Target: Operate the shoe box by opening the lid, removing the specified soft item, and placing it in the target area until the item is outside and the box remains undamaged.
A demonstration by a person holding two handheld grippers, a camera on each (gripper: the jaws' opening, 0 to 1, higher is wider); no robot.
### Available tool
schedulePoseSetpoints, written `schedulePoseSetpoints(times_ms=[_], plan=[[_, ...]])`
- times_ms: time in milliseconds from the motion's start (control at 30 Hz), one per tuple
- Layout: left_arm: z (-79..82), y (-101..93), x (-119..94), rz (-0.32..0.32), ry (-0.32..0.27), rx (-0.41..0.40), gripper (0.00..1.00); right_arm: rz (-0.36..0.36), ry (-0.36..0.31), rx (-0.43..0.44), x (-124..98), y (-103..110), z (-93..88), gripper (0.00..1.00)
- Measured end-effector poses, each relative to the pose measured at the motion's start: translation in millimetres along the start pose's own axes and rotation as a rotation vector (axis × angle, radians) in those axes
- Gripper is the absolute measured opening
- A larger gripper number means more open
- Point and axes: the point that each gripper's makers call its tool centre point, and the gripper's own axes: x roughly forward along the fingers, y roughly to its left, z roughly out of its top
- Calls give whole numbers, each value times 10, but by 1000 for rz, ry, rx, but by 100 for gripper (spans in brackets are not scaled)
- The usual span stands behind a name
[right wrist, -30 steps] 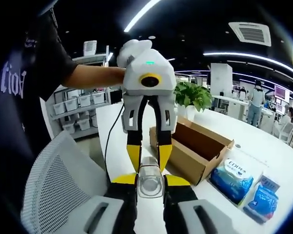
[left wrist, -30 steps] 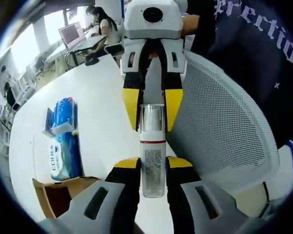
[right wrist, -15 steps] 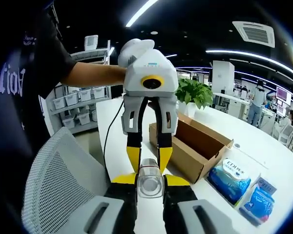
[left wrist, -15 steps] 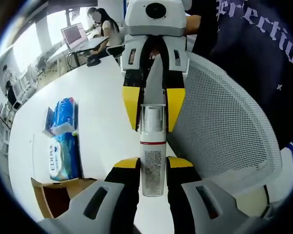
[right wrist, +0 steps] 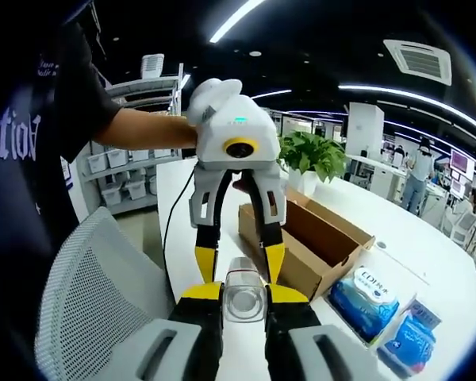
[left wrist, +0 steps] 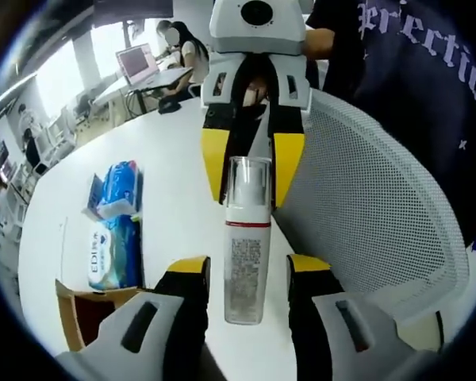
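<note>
A slim white bottle [left wrist: 247,254] with a clear cap and a red band hangs in the air between both grippers. My left gripper [left wrist: 248,270] stands open, its yellow pads apart from the bottle's sides. My right gripper [right wrist: 244,292] is shut on the bottle [right wrist: 244,298] at its capped end. In the left gripper view the right gripper [left wrist: 251,186] comes down from the top. In the right gripper view the left gripper [right wrist: 240,266] faces me. The brown shoe box [right wrist: 317,246] lies open on the white table. Two blue tissue packs [right wrist: 363,298] lie beside it.
A white mesh chair [left wrist: 365,214] stands close under the grippers at the table's edge. A person in a dark printed shirt [left wrist: 412,87] holds them. A potted plant [right wrist: 313,155] stands behind the box. The box corner [left wrist: 87,313] and blue packs [left wrist: 115,250] lie on the table [left wrist: 174,222].
My left gripper's jaws have opened off the bottle, which stays held by the right gripper. Both views have shifted a little with the hands.
</note>
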Motion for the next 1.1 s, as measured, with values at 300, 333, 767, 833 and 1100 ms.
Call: schedulePoseSetpoints(times_ms=[300, 333, 767, 833, 1100], plan=[[65, 162, -130, 116, -92, -83, 64, 15, 29, -20, -11, -56, 9, 14], [71, 177, -147, 129, -101, -91, 65, 17, 38, -25, -16, -74, 10, 14], [118, 342, -403, 312, -225, -186, 81, 45, 113, -74, -76, -298, 117, 14], [119, 340, -429, 321, -235, -198, 82, 42, 130, -87, -77, -348, 123, 14], [122, 386, -517, 413, -291, -274, 89, 62, 174, -127, -84, -431, 195, 14]])
